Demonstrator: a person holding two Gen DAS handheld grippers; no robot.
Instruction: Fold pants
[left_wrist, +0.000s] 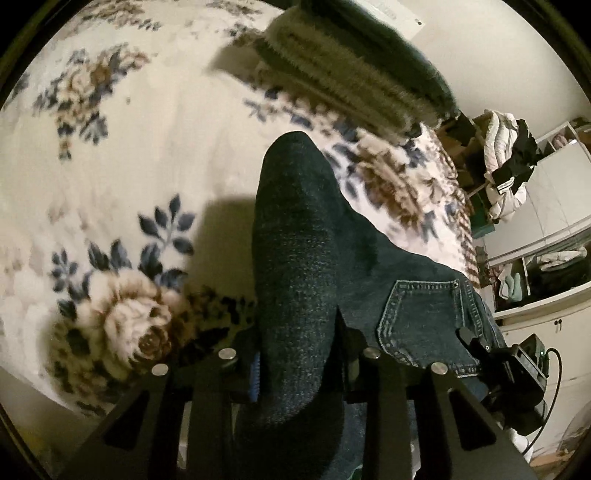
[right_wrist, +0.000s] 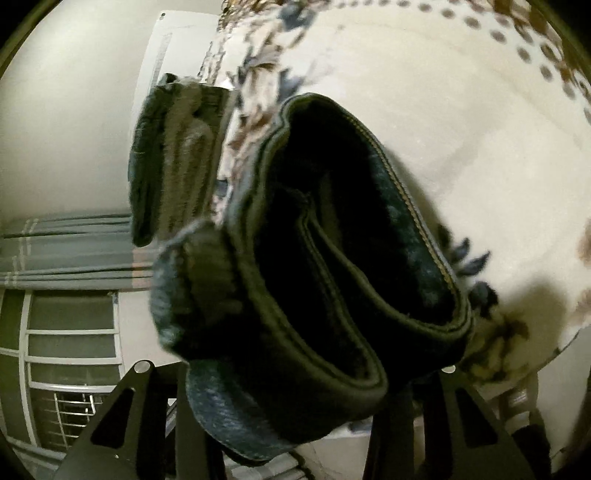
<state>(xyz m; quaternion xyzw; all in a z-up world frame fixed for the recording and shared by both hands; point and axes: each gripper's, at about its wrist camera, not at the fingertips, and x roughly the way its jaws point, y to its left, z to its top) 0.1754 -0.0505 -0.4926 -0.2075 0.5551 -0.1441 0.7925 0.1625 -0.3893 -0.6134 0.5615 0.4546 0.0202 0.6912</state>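
Observation:
Dark blue jeans (left_wrist: 295, 236) hang over a floral blanket (left_wrist: 129, 147). My left gripper (left_wrist: 299, 354) is shut on a thick fold of the denim; a back pocket (left_wrist: 421, 317) shows to its right. The other gripper's black body (left_wrist: 517, 369) shows at the pocket's right edge. In the right wrist view my right gripper (right_wrist: 295, 398) is shut on the jeans' hem end (right_wrist: 325, 258), whose open layered cuffs face the camera above the blanket (right_wrist: 461, 129).
A stack of folded dark and grey clothes (left_wrist: 354, 70) lies on the blanket at the back; it also shows in the right wrist view (right_wrist: 173, 155). Shelves with clothes (left_wrist: 517, 173) stand at right. A window and curtain (right_wrist: 70, 295) are at left.

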